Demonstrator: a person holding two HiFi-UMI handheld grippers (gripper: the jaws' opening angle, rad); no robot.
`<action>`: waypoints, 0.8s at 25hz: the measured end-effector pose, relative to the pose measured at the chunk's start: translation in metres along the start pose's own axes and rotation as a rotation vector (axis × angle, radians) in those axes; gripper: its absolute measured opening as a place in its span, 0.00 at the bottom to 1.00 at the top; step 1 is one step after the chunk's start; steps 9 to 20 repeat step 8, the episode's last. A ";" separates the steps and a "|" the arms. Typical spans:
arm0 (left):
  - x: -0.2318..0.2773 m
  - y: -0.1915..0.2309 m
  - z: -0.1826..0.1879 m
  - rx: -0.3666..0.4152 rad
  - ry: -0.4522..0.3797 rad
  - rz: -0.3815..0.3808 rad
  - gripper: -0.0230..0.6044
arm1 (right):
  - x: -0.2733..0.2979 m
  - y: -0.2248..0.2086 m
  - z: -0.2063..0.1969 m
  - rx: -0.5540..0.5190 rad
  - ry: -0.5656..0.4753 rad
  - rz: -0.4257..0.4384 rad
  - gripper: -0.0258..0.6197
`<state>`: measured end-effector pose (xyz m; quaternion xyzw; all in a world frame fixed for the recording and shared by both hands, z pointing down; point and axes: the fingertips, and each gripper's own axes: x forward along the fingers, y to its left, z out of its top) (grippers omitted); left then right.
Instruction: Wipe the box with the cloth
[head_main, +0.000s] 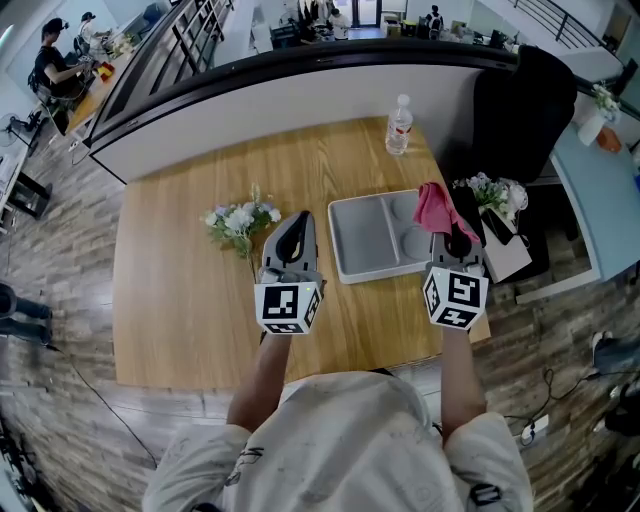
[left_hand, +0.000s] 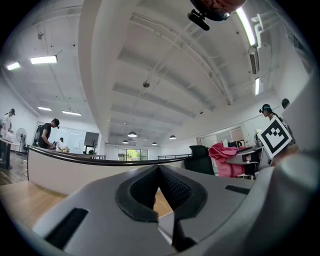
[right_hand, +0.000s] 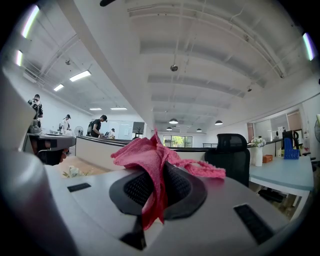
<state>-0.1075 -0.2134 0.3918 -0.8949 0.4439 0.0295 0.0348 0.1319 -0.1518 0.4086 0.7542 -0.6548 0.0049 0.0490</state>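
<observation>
The grey box (head_main: 375, 238) lies open-side up at the centre of the frame on the wooden table (head_main: 190, 300). The pink cloth (head_main: 433, 207) bunches over its upper right corner, pinched in the right gripper (head_main: 458, 240), probably so it can be dragged across the box. The left gripper (head_main: 296, 232), pressed together on nothing, waits at the box's left edge, perhaps to steady it. Flowers (head_main: 240, 220) lie further left.

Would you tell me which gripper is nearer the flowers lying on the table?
Left. The left gripper sits just right of the flowers; the right gripper, holding the cloth, is past the box.
</observation>
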 end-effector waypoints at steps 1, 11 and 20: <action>0.000 -0.001 0.000 0.000 0.000 0.000 0.05 | -0.001 0.000 0.000 0.000 0.000 0.000 0.12; -0.001 -0.002 0.000 -0.001 -0.002 0.002 0.05 | -0.002 0.002 -0.002 -0.002 0.000 0.010 0.12; -0.001 -0.002 0.000 -0.001 -0.002 0.002 0.05 | -0.002 0.002 -0.002 -0.002 0.000 0.010 0.12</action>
